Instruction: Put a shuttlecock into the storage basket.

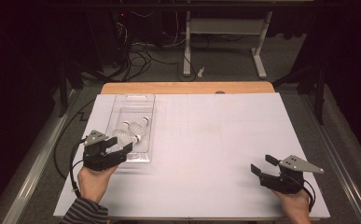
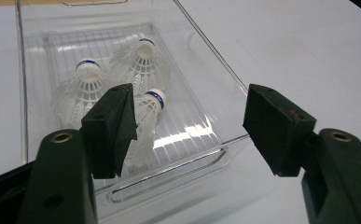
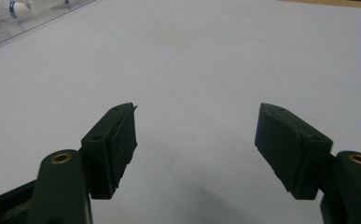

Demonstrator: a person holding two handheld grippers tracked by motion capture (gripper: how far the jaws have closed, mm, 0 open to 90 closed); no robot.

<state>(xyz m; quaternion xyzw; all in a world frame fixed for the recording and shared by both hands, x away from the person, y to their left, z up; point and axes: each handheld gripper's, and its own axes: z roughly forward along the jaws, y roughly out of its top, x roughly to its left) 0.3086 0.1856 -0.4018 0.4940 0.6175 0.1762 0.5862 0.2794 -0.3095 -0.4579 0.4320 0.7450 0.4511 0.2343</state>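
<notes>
Three white shuttlecocks [image 2: 136, 88] are seen lying inside the clear plastic tray [image 2: 215, 56] on the table's left side. The left gripper [image 2: 190, 126] is held wide open above the tray's near end. The right gripper [image 3: 197, 149] is also spread wide, empty, over the white table [image 3: 215, 60].

White-covered table [image 1: 206, 140]; clear tray [image 1: 132, 105] on left side.

The left gripper [image 2: 190, 123] blocks part of the nearest shuttlecock [image 2: 145, 116], its skirt hidden behind one jaw; the clear tray [image 2: 215, 60] runs off the top edge in the left gripper view; in the right gripper view just a corner of that tray [image 3: 52, 14] peeks in, contents blurred; print on the blue bands too small to read.
</notes>
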